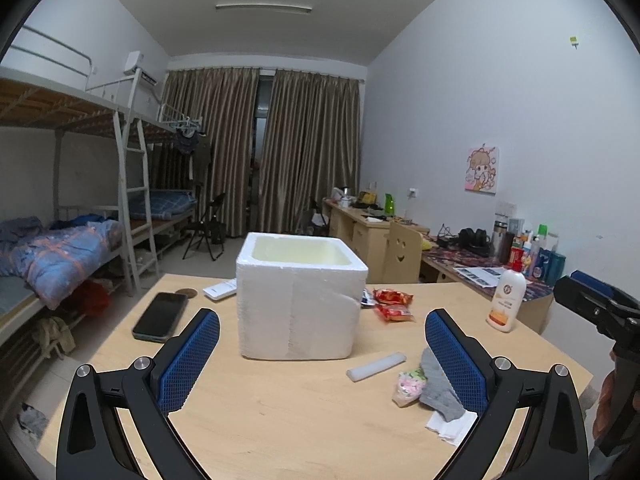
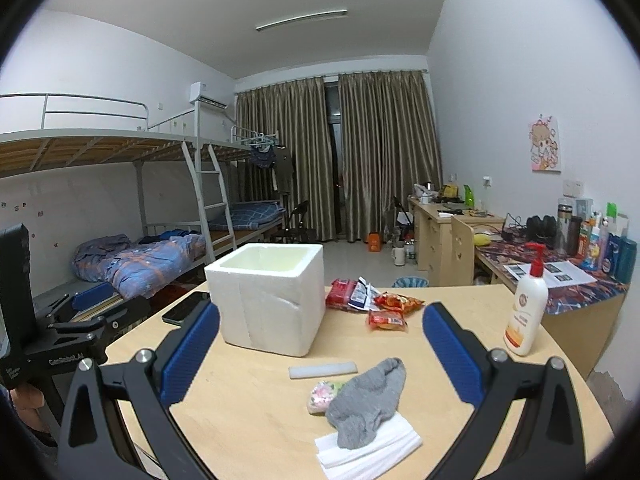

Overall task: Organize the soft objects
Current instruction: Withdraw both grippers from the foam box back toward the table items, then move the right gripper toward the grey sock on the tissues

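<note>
Your wooden worktop (image 2: pixel 256 408) carries a foam box (image 2: pixel 268 300) at centre, phone (image 2: pixel 184 307) at 10 o'clock, snack packets (image 2: pixel 376 304) and lotion bottle (image 2: pixel 526 308) at 2, grey sock (image 2: pixel 368 400) on tissue (image 2: pixel 368 452) at 5.

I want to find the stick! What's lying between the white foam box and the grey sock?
A short white stick lies on the table between the foam box and the grey sock, touching neither. The right wrist view shows it best.

Both tongs hang level and side by side, left tongs (image 1: pixel 322 354) and right tongs (image 2: pixel 320 350) spread wide, gripping nothing.
</note>
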A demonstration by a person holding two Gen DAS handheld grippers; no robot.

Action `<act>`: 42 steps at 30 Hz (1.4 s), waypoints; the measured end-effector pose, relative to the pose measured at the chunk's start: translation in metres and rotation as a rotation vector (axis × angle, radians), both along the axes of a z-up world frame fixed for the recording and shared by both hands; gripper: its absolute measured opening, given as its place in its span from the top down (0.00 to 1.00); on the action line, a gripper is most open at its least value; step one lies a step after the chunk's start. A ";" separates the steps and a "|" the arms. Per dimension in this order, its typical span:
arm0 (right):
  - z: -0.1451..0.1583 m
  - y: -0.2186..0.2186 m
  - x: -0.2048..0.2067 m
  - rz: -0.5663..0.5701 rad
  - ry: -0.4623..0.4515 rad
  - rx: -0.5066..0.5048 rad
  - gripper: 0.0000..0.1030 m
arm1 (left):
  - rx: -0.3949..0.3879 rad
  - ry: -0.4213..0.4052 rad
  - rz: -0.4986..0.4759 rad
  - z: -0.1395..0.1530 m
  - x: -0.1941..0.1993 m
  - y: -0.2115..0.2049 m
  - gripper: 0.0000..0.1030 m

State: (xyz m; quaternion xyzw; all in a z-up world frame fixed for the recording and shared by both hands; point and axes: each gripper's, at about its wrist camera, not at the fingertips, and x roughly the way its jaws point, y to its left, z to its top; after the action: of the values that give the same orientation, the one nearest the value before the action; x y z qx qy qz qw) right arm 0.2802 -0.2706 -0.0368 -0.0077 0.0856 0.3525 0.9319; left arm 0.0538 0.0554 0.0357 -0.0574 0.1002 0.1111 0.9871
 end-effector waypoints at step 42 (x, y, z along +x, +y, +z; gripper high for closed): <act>-0.063 -0.025 0.040 -0.091 0.159 -0.077 0.00 | 0.028 0.176 -0.234 -0.068 0.073 -0.044 0.00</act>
State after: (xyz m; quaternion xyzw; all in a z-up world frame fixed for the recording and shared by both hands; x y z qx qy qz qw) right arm 0.3202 -0.2954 -0.0997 -0.0118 0.1729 0.3056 0.9363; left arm 0.1269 0.0117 -0.0320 -0.0216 0.1910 0.0015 0.9814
